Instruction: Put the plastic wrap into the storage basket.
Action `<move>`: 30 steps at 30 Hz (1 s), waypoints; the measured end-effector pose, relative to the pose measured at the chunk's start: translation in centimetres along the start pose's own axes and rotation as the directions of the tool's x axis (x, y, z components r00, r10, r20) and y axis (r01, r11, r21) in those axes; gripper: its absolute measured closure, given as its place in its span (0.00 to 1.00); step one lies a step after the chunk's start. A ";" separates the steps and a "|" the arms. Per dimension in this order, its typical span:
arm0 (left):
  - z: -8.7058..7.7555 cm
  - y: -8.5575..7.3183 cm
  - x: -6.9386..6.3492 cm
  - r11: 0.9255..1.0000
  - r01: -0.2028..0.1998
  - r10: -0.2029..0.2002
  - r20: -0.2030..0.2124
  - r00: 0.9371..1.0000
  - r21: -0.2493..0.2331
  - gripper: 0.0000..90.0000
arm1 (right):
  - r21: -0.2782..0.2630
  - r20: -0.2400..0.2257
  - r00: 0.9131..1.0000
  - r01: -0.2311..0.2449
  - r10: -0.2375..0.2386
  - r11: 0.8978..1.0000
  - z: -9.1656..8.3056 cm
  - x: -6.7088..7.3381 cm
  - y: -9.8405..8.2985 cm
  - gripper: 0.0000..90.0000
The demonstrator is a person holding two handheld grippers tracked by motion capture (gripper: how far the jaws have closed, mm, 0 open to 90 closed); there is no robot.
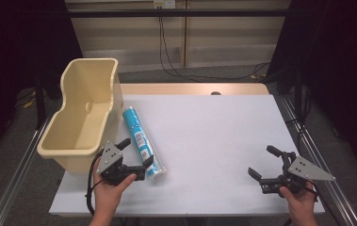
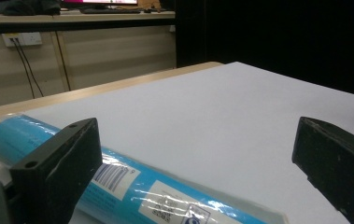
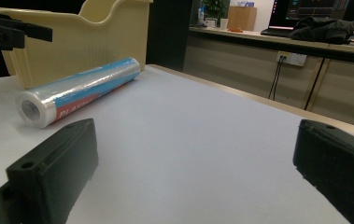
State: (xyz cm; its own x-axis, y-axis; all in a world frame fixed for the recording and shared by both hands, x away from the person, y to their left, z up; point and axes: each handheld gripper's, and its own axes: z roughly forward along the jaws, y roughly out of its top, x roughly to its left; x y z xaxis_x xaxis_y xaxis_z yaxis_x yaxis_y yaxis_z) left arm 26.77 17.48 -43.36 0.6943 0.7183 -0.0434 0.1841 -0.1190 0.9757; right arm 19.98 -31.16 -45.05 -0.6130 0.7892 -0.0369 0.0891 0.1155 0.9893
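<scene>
Roll: left of centre in the high view, beside the bin, long axis running upper left to lower right. Left gripper: jaws wide apart, empty, straddling the roll's near end; the nearer tool. Right gripper: lower right, spread, empty, well apart.

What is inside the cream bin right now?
The cream bin looks empty: bare floor and inner walls show in the high view. Its near inside wall is hidden by the rim, and the roll lies outside it.
</scene>
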 end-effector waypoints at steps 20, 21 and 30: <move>3.4 0.8 1.6 0.999 0.046 -0.046 -0.039 0.998 0.008 0.02 | -0.005 -0.012 1.000 0.005 -0.005 1.000 0.0 0.1 0.0 0.00; 3.4 0.8 1.7 0.999 0.047 -0.047 -0.045 0.998 0.010 0.02 | -0.004 -0.012 1.000 0.005 -0.005 1.000 0.0 0.1 0.0 0.00; 4.4 0.8 2.3 0.997 0.063 -0.061 -0.068 0.996 0.036 0.02 | -0.008 -0.012 1.000 0.006 -0.006 1.000 0.0 0.1 0.0 0.00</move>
State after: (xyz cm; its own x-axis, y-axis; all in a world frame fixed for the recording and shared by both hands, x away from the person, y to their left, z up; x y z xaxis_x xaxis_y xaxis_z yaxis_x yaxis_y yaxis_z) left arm 31.60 16.01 -43.67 0.6332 0.7690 -0.0878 0.2523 -0.0979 0.9627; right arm 19.94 -31.03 -45.03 -0.6227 0.7814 -0.0414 0.0791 0.1155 0.9902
